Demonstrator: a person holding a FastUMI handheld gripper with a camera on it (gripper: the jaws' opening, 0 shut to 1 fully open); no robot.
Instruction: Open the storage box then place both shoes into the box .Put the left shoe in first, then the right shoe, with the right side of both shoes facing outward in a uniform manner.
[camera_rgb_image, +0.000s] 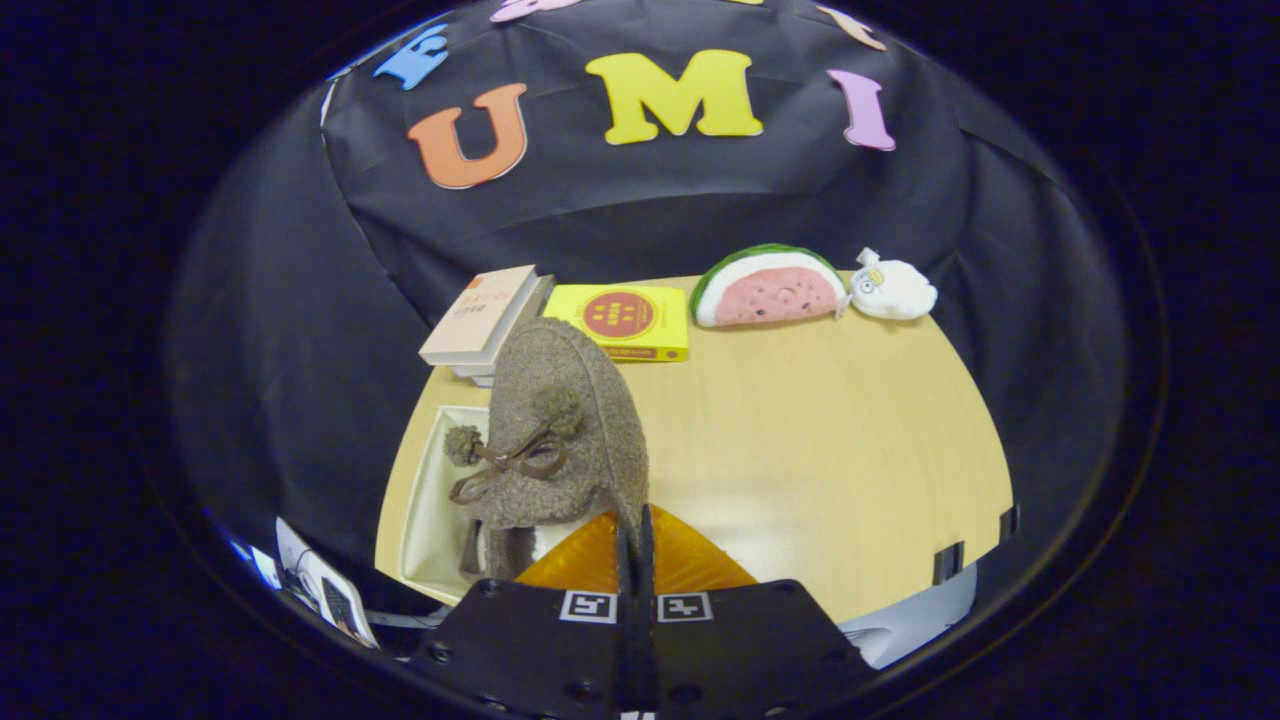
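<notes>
Jaws: clenched tight, the two fingers of the gripper (635, 545) pressed together on the edge of the fuzzy brown shoe (565, 440), which hangs lifted ahead of them.
Shoe: toe points away from the fingers, pom-pom lace bow faces up; whether it is the left or the right shoe cannot be told.
Storage box: the white storage box (432, 500) sits open at the near left corner of the table (820, 440), directly under and behind the held shoe; a dark shape low inside may be the other shoe, but that is unclear.
Progress: judged from this, the box is already open and a shoe is on its way in; release and any remaining shoe are left.
Edges: the box lies just beside the table's left edge, so little margin on that side.
Open room: bare tabletop to the right; stacked books (485, 320), a yellow box (627, 320), a watermelon toy (768, 288) and a white plush (893, 290) stand well apart along the far edge.
</notes>
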